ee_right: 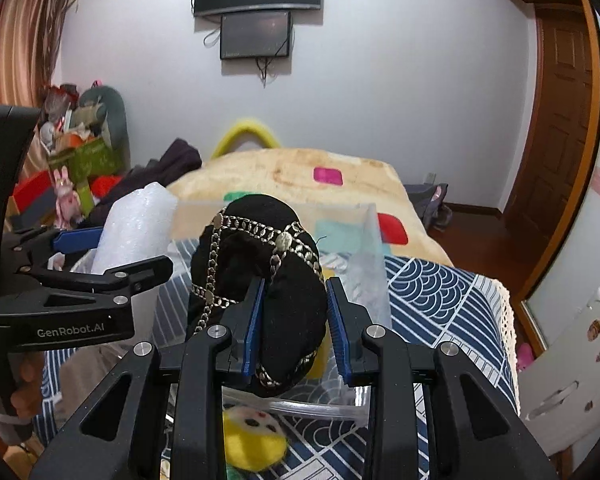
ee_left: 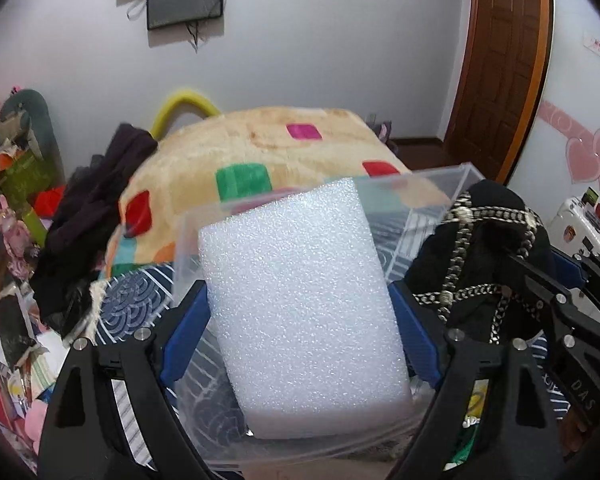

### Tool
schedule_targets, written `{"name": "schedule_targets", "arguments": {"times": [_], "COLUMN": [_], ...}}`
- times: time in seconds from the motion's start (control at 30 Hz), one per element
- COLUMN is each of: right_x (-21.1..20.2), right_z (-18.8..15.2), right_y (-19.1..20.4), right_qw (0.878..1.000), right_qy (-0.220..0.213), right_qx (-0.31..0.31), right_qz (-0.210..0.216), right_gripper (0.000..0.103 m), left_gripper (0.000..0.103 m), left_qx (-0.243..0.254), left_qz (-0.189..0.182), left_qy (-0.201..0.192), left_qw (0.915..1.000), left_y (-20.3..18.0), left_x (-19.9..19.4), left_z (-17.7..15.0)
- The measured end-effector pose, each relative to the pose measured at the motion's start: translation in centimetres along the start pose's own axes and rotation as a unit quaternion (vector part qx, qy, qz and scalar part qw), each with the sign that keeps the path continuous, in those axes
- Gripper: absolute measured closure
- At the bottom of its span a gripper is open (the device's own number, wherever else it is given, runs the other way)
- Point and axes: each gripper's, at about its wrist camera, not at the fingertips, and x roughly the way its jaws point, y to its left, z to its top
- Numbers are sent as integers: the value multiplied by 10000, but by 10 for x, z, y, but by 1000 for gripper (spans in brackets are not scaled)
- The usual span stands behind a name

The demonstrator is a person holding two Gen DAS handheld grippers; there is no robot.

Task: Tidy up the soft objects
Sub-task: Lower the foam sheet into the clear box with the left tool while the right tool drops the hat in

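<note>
1. Left gripper (ee_left: 300, 320): clamped on a white foam block (ee_left: 300, 304), blue pads pressed against its two sides, block tilted over the clear plastic bin (ee_left: 452, 176).
2. Right gripper (ee_right: 296, 320): closed on a black fabric bundle with metal chain trim (ee_right: 260, 280), pinched low down, most of the bulk above the pads, held over the same bin's near side.
3. Likely trouble: chain trim snagging on a pad or on the bin rim at release; foam springing back and tipping out over the rim.
4. Crowding: both grippers close together over one bin, side by side; a knock between them seems possible.
5. Edges: bin walls transparent, rim hard to judge. Yellow plush toy (ee_right: 252, 440) lying below the right gripper, seemingly just outside the bin's near wall.
6. Open room: patterned blue bedcover (ee_right: 440, 300) free to the right; plush blanket (ee_right: 300, 168) beyond.
</note>
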Motion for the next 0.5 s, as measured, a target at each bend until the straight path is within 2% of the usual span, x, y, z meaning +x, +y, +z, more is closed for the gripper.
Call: {"name": "schedule_targets", "arguments": {"times": [0.2, 0.3, 0.43, 0.5], "right_x": [8, 8, -1, -7], "right_z": [-3, -5, -4, -2], "right_y": [-2, -4, -5, -5], "right_qw": [9995, 9994, 9996, 9998], "right_qy": [301, 351, 244, 121], "right_qx": [-63, -71, -116, -137], "right_qz": [41, 2, -17, -71], "right_gripper": [73, 63, 43, 41], "left_gripper": [14, 11, 8, 7], "left_qx": [-153, -255, -277, -271], "left_qz": [-32, -113, -112, -80], "left_qy": [154, 257, 224, 166], "left_qw": [9998, 9993, 9993, 9995], "left_y": [4, 8, 9, 9], "left_x": [5, 4, -2, -8], "left_z": [-1, -1, -2, -1]}}
